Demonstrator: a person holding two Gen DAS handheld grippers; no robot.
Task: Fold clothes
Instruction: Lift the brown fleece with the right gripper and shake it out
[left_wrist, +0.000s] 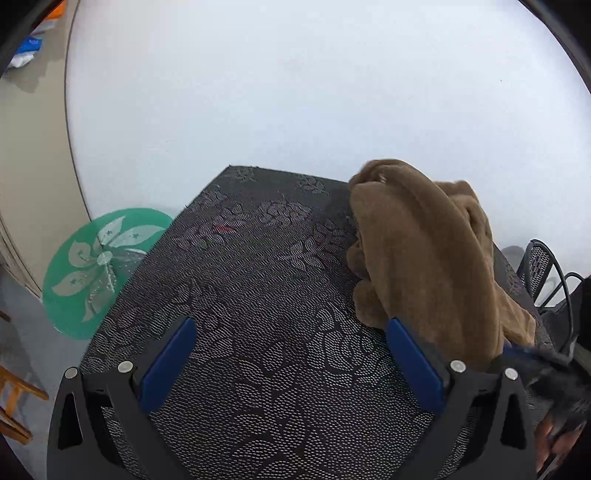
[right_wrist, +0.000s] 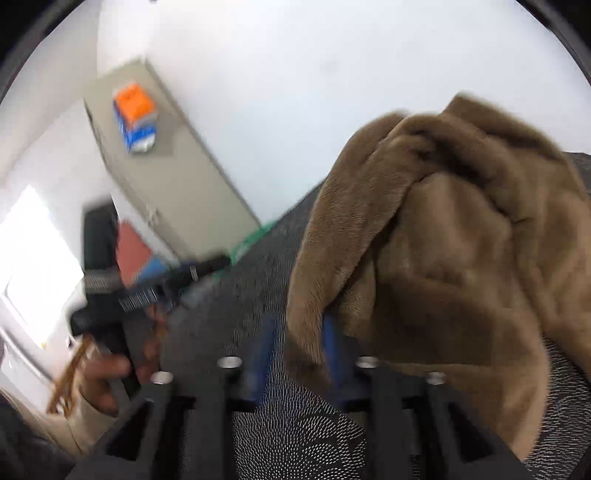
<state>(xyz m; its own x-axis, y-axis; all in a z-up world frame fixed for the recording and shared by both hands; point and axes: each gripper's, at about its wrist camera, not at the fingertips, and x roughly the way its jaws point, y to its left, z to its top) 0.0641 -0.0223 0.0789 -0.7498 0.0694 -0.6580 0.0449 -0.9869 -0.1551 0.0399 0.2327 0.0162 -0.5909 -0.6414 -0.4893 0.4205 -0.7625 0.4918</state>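
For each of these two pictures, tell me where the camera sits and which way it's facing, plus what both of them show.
Left wrist: on the left gripper, looking forward and down over the dark patterned tablecloth toward a white wall; its blue fingers stand wide apart, empty.
Right wrist: on the right gripper, tilted, close to the brown garment, a fold between its fingers; the hand with the other gripper shows at left, a cabinet behind.
Shared: garment, tablecloth, each other's gripper.
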